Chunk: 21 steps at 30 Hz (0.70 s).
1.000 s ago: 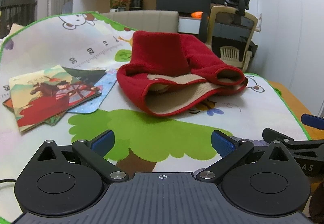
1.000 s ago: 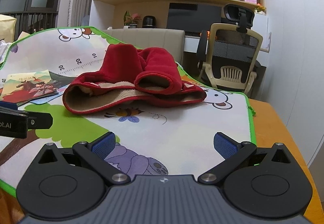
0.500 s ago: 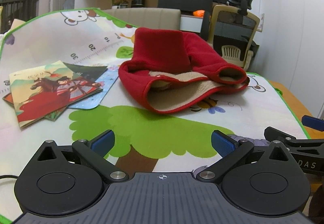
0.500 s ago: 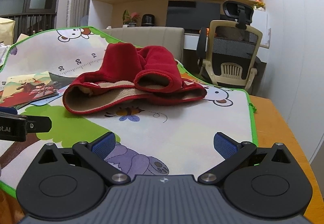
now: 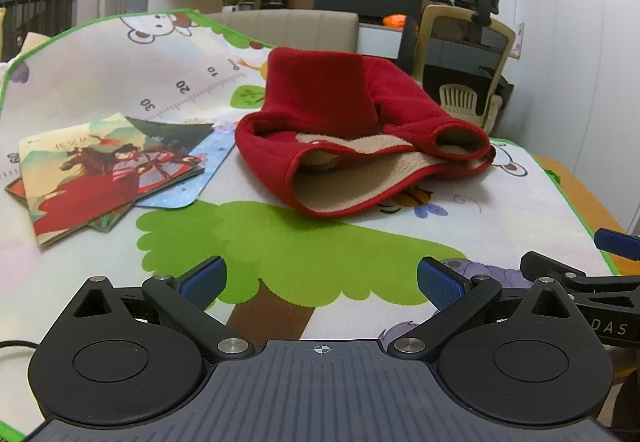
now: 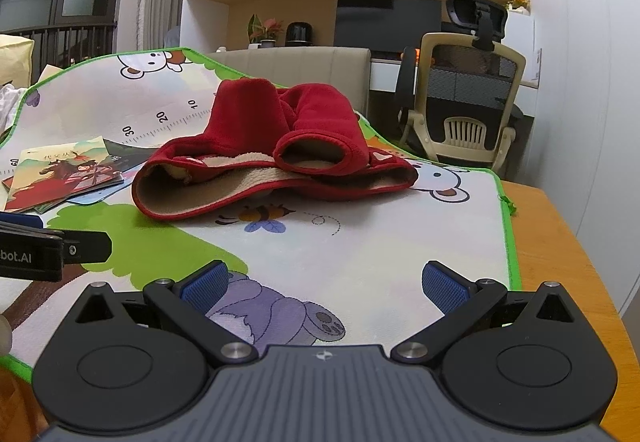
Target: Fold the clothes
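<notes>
Cartoon-printed play mat (image 6: 360, 242) bears a crumpled red fleece garment (image 6: 256, 158); left gripper (image 5: 320, 276) and right gripper (image 6: 324, 280) hover before it, jaws wide, empty. Approach step; next, grasp its hem.

Picture books (image 5: 108, 170) stacked on cartoon play mat (image 5: 500, 202) (ruler print); office chair (image 6: 464, 102) behind.
</notes>
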Motion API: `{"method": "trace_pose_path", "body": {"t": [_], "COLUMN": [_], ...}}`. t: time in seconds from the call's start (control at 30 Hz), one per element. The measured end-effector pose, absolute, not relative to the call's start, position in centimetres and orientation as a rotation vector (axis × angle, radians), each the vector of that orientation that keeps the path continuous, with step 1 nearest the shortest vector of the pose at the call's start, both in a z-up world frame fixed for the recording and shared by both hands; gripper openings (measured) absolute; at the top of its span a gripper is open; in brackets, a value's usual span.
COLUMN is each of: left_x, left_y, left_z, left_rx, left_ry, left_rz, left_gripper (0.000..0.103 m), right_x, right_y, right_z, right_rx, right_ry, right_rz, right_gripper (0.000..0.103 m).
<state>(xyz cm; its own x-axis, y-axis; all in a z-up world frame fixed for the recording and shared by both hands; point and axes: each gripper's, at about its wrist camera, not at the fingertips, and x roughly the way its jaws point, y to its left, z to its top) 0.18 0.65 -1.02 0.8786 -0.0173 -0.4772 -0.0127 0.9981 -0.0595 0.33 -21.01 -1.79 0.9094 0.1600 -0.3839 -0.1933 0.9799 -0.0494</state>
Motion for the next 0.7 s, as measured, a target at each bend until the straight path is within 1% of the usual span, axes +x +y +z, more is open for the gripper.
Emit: {"method": "trace_pose_path", "body": {"t": [0.7], "left_x": [0.67], "left_y": [1.16], "left_z": [-1.44], "left_rx": [-0.078], "left_ry": [0.536], "left_rz": [0.009], "left_gripper": [0.103], "right_x": [0.26], "right_y": [-20.85], "right_z": [-1.57], "right_rx": [-0.088], "right_ry": [0.397], "right_rz": [0.195], "right_gripper": [0.103]}}
